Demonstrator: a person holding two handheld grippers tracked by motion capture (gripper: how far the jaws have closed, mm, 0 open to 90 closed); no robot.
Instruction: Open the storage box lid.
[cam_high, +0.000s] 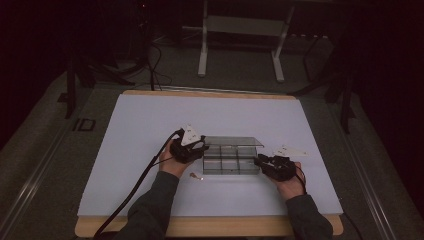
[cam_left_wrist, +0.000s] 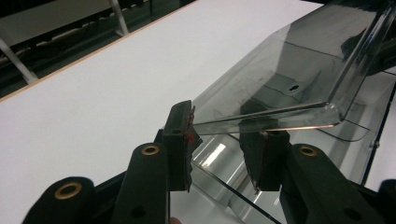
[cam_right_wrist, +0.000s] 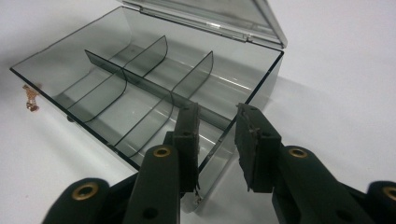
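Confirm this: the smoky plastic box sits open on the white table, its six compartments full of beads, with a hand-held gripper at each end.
One thing is wrong: the compartments are empty, not full of beads. The right gripper view looks straight into the box and shows bare dividers and floor. The rest holds: it sits open on the white table, with the left hand-held gripper and right hand-held gripper at its ends.

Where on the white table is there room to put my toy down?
Plenty of room: the wide bare stretch of the white table behind the clear box, and the strips along its left and right edges. It is crowded in the middle near the front, where the left tool and right tool flank the box, with a small coppery piece beside it.
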